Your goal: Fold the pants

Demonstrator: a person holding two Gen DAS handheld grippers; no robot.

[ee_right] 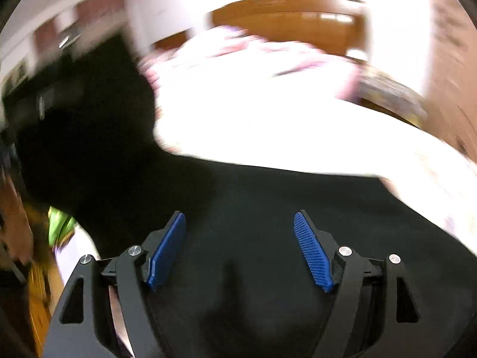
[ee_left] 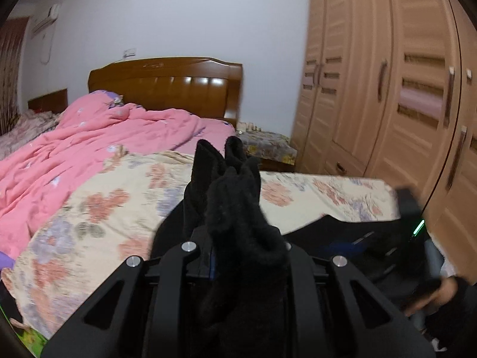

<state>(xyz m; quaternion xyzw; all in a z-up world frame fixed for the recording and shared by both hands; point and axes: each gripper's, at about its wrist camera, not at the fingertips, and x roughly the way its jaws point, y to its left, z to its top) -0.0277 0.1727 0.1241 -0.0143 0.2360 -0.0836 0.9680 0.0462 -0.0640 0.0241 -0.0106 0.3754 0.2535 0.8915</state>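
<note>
The black fleece pants [ee_left: 238,208] lie on the bed's floral sheet [ee_left: 98,197]. In the left wrist view my left gripper [ee_left: 247,247] is shut on a bunched, raised part of the pants, which stands up between the jaws and hides the pads. The rest of the pants spreads right toward my right gripper [ee_left: 414,217], seen at the right edge. In the blurred right wrist view my right gripper [ee_right: 240,223] is open, its blue pads [ee_right: 313,253] wide apart above the flat black pants [ee_right: 268,208], holding nothing.
A crumpled pink quilt [ee_left: 89,137] covers the bed's far left. A wooden headboard [ee_left: 167,80] stands behind it. A tall wooden wardrobe [ee_left: 387,89] fills the right side, with a covered nightstand [ee_left: 268,146] beside the bed.
</note>
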